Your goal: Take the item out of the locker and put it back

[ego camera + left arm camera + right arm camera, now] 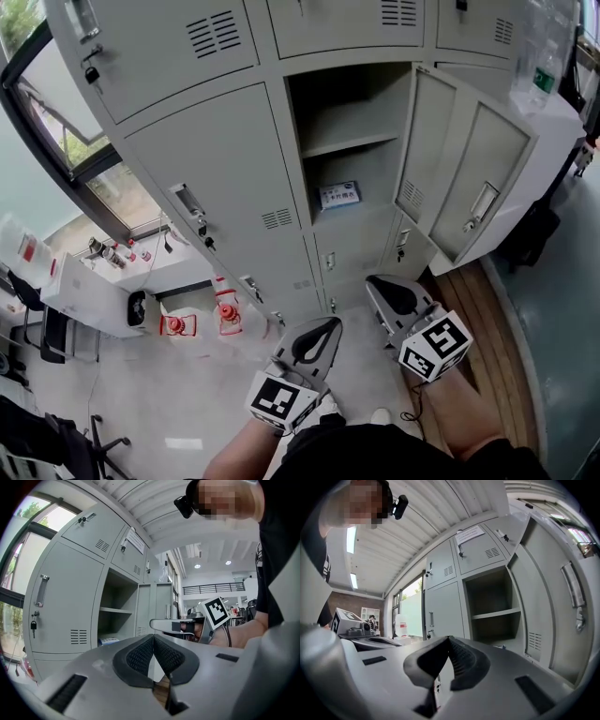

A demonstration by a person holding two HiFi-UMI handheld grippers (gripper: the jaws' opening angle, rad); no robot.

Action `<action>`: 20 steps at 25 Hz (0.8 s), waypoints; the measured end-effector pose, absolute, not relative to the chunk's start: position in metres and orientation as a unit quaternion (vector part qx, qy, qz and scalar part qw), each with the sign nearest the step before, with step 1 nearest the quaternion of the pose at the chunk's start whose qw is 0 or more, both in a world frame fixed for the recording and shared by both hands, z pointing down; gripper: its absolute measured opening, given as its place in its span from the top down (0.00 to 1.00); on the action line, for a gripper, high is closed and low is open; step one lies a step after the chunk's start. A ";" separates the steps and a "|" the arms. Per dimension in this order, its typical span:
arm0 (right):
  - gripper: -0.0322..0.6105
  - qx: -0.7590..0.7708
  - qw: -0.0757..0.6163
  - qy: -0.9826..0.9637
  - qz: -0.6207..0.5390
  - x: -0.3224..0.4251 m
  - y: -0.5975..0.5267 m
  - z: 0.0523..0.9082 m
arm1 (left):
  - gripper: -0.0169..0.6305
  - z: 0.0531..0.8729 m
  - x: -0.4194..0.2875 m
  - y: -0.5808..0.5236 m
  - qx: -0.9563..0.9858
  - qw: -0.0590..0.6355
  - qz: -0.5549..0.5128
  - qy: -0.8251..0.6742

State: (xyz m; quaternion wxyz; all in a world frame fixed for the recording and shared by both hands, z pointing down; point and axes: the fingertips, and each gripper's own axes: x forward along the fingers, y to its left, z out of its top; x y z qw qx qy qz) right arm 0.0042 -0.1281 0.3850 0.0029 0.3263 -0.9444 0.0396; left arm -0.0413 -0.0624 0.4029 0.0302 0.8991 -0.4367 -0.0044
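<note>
Overhead, head view – scene: a grey metal locker (216, 141) stands with one compartment open, its open door (427, 141) swung out to the right.
Head view – task's thing: a blue-and-white flat packet (339, 195) lies on the floor of that compartment, under the shelf (352, 142) and apparently near the front edge.
Head view – tongs: the left gripper (323, 333) and the right gripper (382, 286) are side by side in front of the locker, well apart from the packet.
Left gripper view – jaws: pressed together, with nothing between them.
Left gripper view – target: the packet (108, 641) shows at the front edge of the compartment floor, to the left of the jaw line; the right gripper (164, 624) is just beside.
Right gripper view – jaws: closed tight and empty.
Right gripper view – target: the open compartment is ahead and to the right; only a sliver of the packet shows.
Risk, grasp: shut jaws would shove the flat packet towards the back wall instead of pinching it.
Risk, collision: the opening is narrow, so a gripper could strike the shelf edge or the door.
Risk, crowding: two grippers entering together could knock one another.
</note>
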 end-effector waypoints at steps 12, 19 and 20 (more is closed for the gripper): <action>0.87 0.382 0.019 -0.924 0.033 -0.038 -0.179 0.393 | 0.95 0.396 -0.083 -0.096 0.916 0.023 -0.017 -0.400; 0.87 0.399 0.023 -0.916 0.037 -0.042 -0.206 0.398 | 0.95 0.403 -0.089 -0.106 0.919 0.021 -0.022 -0.393; 0.87 0.403 0.025 -0.914 0.038 -0.041 -0.211 0.400 | 0.95 0.404 -0.089 -0.107 0.920 0.020 -0.021 -0.392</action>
